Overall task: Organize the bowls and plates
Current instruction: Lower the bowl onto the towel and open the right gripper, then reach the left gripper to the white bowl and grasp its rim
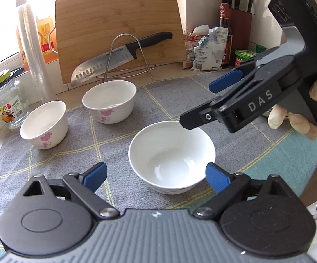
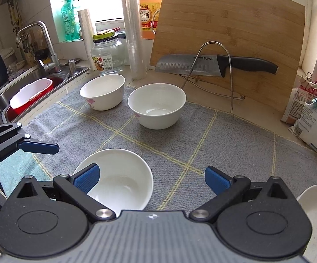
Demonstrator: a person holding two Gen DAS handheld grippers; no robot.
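Both sets of tongs stand released over the desk with nothing between their blue pads. The left tongs (image 1: 156,175) hang just short of the plain white bowl (image 1: 171,156), one pad beside its near rim. The right tongs (image 2: 151,178) sit above the same bowl, the left pad overlapping its rim in that view without a visible press; whether it touches cannot be told.

Task status, judged from the layout: stacking is not yet done. The plain white bowl rests alone on the grey checked cloth (image 1: 114,135), toward the near edge of the desk. Two flowered bowls stand apart toward the far edge: the first flowered bowl (image 1: 44,125) nearer the sink-side corner, the second flowered bowl (image 1: 109,102) in front of the cutting board (image 1: 119,30). A further white dish (image 2: 316,214) shows at the right edge of the right-wrist view; its shape is cut off. No plates are visible.

Materials: the bowls are glazed ceramic, smooth and glossy, round with a narrow foot. The flowered pair have steeper walls and pink prints; the plain one flares wider. The cloth is coarse woven fabric with yellow grid lines. The board is bamboo and carries a steel knife (image 1: 119,59) on a wire rack.
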